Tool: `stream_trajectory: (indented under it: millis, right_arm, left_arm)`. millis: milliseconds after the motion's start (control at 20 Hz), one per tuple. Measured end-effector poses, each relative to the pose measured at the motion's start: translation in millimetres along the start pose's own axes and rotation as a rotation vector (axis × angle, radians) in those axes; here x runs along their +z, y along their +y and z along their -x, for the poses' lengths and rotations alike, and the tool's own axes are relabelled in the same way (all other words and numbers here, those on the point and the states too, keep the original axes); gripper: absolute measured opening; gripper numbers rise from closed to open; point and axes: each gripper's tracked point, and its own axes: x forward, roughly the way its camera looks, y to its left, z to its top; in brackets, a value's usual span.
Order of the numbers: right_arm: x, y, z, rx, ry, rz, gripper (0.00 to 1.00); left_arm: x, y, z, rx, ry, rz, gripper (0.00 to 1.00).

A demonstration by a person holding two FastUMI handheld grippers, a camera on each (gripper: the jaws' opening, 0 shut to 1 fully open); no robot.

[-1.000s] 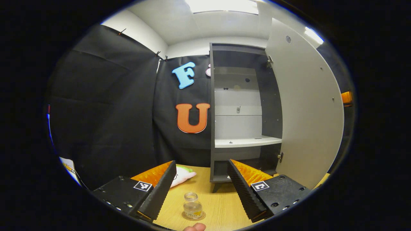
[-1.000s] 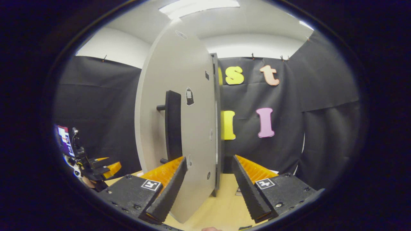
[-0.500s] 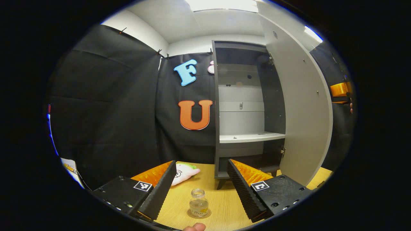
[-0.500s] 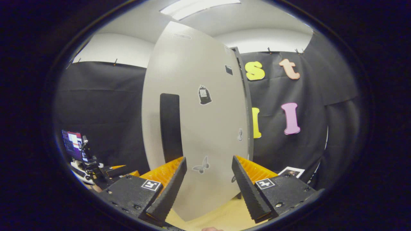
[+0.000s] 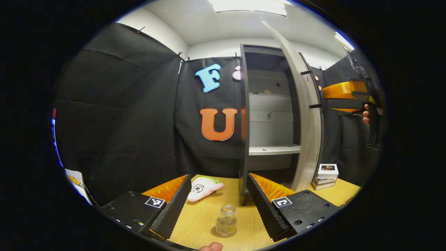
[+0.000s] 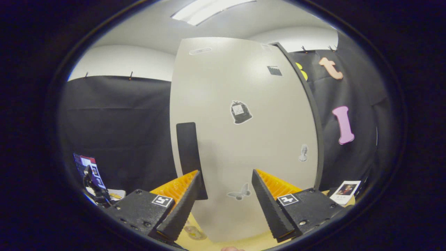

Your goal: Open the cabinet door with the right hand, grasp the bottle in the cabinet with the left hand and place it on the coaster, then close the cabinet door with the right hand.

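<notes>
Pale grey, the cabinet door (image 6: 244, 139) stands part-way swung across the cabinet (image 5: 268, 115), so closing it looks like the step in hand. In the left gripper view the door's edge cuts across the opening and the white shelf (image 5: 273, 150) inside shows behind it. The right gripper (image 6: 225, 195) faces the door's outer side with its jaws spread wide and holding nothing, the dark handle (image 6: 190, 157) just off its left finger. To finish well, I would press flat against the panel near the handle side, far from the hinge, and follow the door's arc evenly until it seats, not shove it so that it bounces back. Its lower edge should pass clear of the small boxes (image 5: 325, 172) on the bench (image 5: 202, 219).

The left gripper (image 5: 216, 205) hangs over the bench with jaws open and empty; best kept there, out of the door's path. Between its fingers the bottle (image 5: 226, 221) stands upright on the coaster (image 5: 224, 233), near a plush toy (image 5: 202, 186).
</notes>
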Motion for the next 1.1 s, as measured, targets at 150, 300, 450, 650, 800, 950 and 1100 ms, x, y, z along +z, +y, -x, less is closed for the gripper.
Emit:
stream_trajectory:
  millis: [150,300,450,650,800,950,1100]
  right_arm:
    - [-9.5,0.5,-40.7,-0.034,0.003,0.012,0.94]
    - [-18.2,8.5,-67.2,-0.031,0.019,0.013,0.94]
    - [-21.4,11.3,-62.3,-0.049,-0.004,0.034,0.94]
    - [-30.6,15.1,-50.0,-0.047,0.012,0.008,0.94]
    - [-30.9,12.6,-21.8,-0.069,-0.001,0.008,0.94]
    - [-33.2,-2.7,10.0,-0.114,-0.011,0.036,0.94]
    - [-33.8,-37.5,52.3,-0.262,-0.017,0.109,0.94]
  left_arm:
    - [-1.4,20.8,-1.2,0.038,0.000,0.007,0.96]
    - [-4.2,36.0,1.1,0.074,0.003,0.015,0.96]
    - [-7.1,44.0,4.3,0.094,0.009,0.020,0.96]
    - [-6.2,38.9,11.5,0.096,0.010,0.024,0.95]
    - [-5.1,27.5,18.4,0.073,0.003,0.022,0.95]
    - [-3.0,9.0,22.1,0.042,0.002,0.030,0.95]
    - [5.2,-8.4,21.4,0.017,-0.015,0.028,0.95]
